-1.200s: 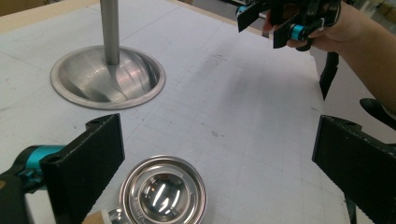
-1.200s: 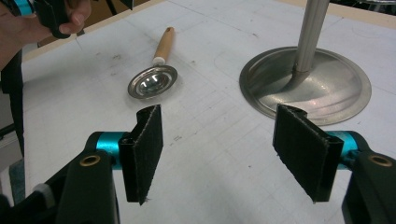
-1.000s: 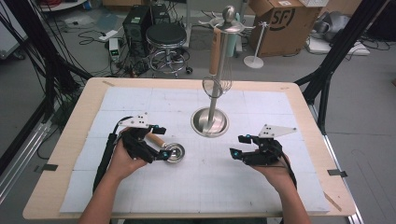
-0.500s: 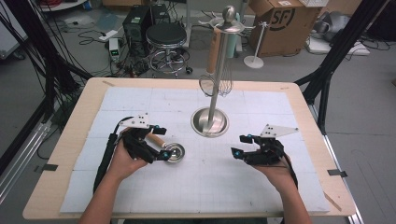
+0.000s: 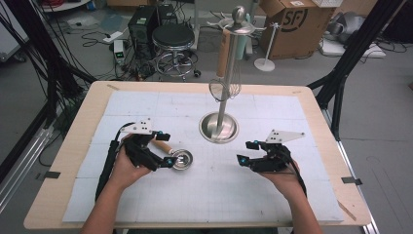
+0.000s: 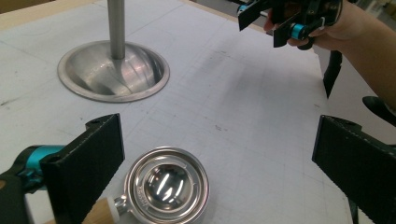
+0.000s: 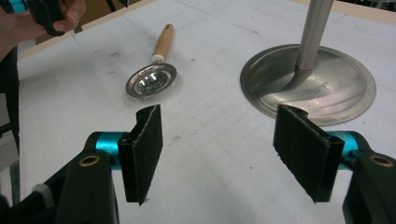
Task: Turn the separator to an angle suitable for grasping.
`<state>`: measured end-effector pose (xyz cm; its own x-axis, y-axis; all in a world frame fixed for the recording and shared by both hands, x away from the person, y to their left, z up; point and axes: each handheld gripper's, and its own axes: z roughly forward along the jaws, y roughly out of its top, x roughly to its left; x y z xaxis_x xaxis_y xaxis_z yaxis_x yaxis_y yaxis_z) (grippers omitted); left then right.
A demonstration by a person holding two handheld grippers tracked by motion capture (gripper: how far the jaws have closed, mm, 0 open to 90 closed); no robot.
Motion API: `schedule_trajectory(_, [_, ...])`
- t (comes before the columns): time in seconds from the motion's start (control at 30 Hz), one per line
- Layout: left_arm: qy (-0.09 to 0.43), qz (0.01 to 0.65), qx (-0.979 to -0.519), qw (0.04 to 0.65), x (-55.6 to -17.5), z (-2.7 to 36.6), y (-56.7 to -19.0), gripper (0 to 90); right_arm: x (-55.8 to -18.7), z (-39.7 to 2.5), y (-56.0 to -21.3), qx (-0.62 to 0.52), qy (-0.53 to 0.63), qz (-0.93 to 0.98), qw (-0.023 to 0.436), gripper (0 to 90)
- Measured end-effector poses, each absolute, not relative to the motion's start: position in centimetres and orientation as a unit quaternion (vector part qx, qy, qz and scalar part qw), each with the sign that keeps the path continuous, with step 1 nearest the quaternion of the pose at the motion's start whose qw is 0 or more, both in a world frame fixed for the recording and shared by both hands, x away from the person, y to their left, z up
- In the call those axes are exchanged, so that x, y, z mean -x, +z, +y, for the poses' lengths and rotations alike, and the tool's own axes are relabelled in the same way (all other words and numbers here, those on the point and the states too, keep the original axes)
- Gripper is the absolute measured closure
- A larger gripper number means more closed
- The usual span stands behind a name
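A small metal ladle (image 5: 181, 159) with a wooden handle lies on the white mat, bowl up. My left gripper (image 5: 165, 148) is open, its jaws on either side of the handle close behind the bowl (image 6: 166, 184), and I cannot tell whether they touch it. My left gripper (image 6: 215, 135) has its jaws spread wide. My right gripper (image 5: 245, 152) is open and empty to the right; its jaws (image 7: 219, 126) face the ladle (image 7: 151, 79) from a distance. A steel stand (image 5: 219, 127) is between and behind them, with a whisk (image 5: 225, 90) hanging from its top.
The stand's round base (image 6: 112, 70) (image 7: 308, 84) sits on the mat at mid-table. The mat covers most of the wooden table (image 5: 83, 122). Beyond the far edge are a stool (image 5: 173, 36), cardboard boxes and cables on the floor.
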<state>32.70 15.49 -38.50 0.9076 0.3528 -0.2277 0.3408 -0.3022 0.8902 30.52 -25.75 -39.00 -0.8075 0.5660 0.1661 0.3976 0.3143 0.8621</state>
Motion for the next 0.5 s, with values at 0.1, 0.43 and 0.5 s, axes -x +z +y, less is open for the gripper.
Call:
schedule_trajectory(0.1, [0.006, 0.221, -0.808, 0.546, -32.9, 15.6, -38.7, 2.9, -30.4, -25.8, -38.9, -0.3, 0.505, 0.805, 0.082, 32.5])
schedule_trajectory(0.43, [0.016, 0.245, -0.811, 0.531, -33.9, 15.9, -38.8, 3.0, -30.5, -26.3, -38.9, -0.301, 0.509, 0.802, 0.083, 32.5])
schedule_trajectory(0.5, [0.018, 0.246, -0.814, 0.526, -34.3, 16.0, -38.4, 2.9, -30.5, -26.4, -38.8, -0.303, 0.51, 0.801, 0.082, 32.5])
